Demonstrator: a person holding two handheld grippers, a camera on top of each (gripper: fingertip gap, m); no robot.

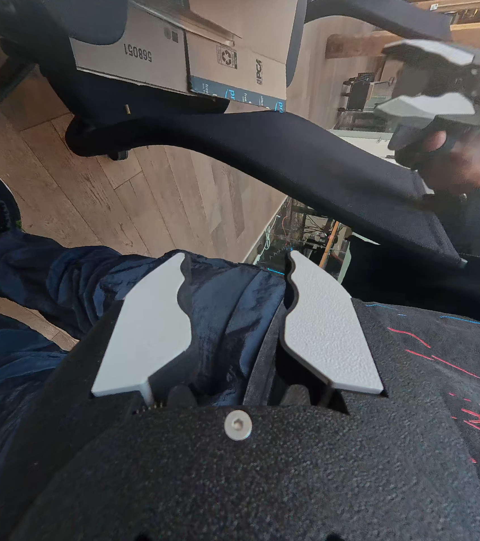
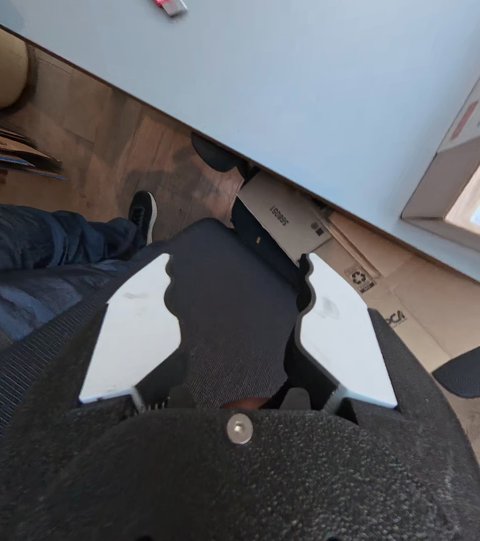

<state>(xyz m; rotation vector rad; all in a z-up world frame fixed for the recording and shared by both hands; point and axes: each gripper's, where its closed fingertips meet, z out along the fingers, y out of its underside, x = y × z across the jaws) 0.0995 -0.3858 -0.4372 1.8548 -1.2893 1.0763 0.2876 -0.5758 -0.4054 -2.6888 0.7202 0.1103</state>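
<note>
- Wood-plank floor fills the upper left of the left wrist view and runs across the left side of the right wrist view.
- Pale tabletop spans the upper right of the right wrist view, its dark edge running diagonally down to the right.
- Dark mesh chair takes the centre of the right wrist view, with an armrest at the right edge; in the left wrist view a dark chair arm curves across the middle.
- A person's leg in dark blue trousers lies across the left of both views, ending in a black shoe with a white sole.
- Cardboard boxes sit on the floor at the top of the left wrist view; another box stands on the table at the upper right.
- Left gripper, low centre, is spread wide with nothing between the fingers, hovering over the trousers.
- Right gripper is likewise spread and empty, over the chair seat; it also shows blurred at the upper right of the left wrist view, held by a hand.
- Small red-and-grey object lies on the table at the top edge; what it is cannot be told.
</note>
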